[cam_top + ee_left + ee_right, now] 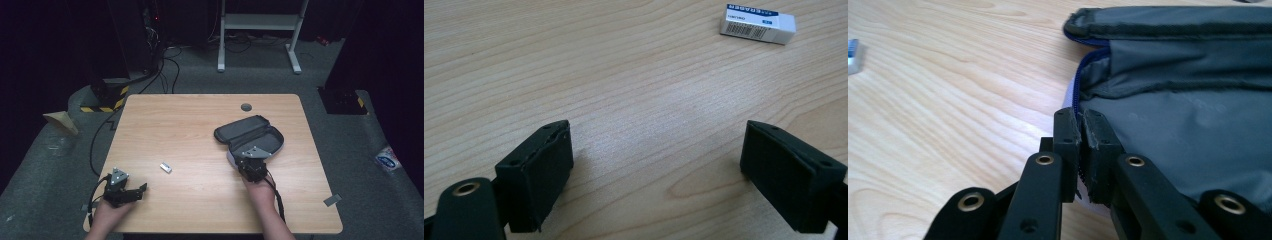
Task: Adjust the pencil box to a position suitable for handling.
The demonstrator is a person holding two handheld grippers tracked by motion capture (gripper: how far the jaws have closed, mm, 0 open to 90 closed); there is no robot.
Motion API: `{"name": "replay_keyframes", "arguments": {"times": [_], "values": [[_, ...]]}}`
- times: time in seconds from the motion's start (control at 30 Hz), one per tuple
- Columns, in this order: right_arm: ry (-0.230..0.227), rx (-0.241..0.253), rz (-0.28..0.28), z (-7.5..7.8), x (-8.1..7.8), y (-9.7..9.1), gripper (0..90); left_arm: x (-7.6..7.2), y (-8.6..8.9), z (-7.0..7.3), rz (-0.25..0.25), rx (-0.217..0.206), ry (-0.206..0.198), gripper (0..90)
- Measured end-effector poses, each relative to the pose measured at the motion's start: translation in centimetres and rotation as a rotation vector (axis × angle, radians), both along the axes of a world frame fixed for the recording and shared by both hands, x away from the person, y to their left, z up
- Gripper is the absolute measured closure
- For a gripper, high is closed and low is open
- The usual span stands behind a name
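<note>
A grey zip case (250, 134) lies open on the right half of the wooden table (200, 125), its lid folded back to the left. My right gripper (248, 167) is at the case's near edge. In the right gripper view its jaws (1080, 132) are shut on the case's rim (1188, 100), right at the blue zipper line. A small white eraser (165, 168) lies flat near the table's middle. My left gripper (135, 192) rests at the near left corner, open with nothing between its fingers (659, 170). The eraser (757, 23) lies beyond them to the right.
A small grey round disc (246, 106) sits near the table's far edge. A grey strip (332, 200) lies at the near right corner. On the floor beyond stand a white frame (260, 30), cables and a dark cabinet (130, 40).
</note>
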State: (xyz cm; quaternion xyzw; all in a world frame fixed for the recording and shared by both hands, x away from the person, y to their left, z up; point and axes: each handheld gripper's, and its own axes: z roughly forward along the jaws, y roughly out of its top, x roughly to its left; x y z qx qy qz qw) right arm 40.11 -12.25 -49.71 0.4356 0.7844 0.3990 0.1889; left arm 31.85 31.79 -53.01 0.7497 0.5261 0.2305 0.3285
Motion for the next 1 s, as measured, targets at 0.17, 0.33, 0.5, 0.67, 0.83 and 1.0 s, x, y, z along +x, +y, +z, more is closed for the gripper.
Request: {"name": "replay_keyframes", "arguments": {"times": [0.17,0.33,0.5,0.67,0.83,1.0], "values": [[-0.013,0.012,0.046,0.0,-1.4,1.7,85.1,0.0,0.0,0.0,0.0,0.0,0.0,13.8],[-0.02,0.018,0.088,0.0,-2.7,3.2,84.7,0.0,0.0,0.0,-0.001,0.0,0.0,13.8],[-0.04,0.042,0.148,0.4,-4.3,5.2,71.2,0.0,0.0,0.0,-0.001,0.0,0.001,13.8],[-0.084,0.069,0.118,1.6,-4.6,4.3,61.0,0.0,0.0,0.0,-0.001,0.0,0.0,13.9],[-0.105,0.068,-0.003,2.6,-3.2,0.0,55.0,0.0,0.0,0.0,-0.002,0.0,0.0,13.9],[-0.117,0.021,-0.115,2.6,-1.9,-4.0,51.4,0.0,0.0,0.0,-0.002,0.004,-0.001,13.9]]}}
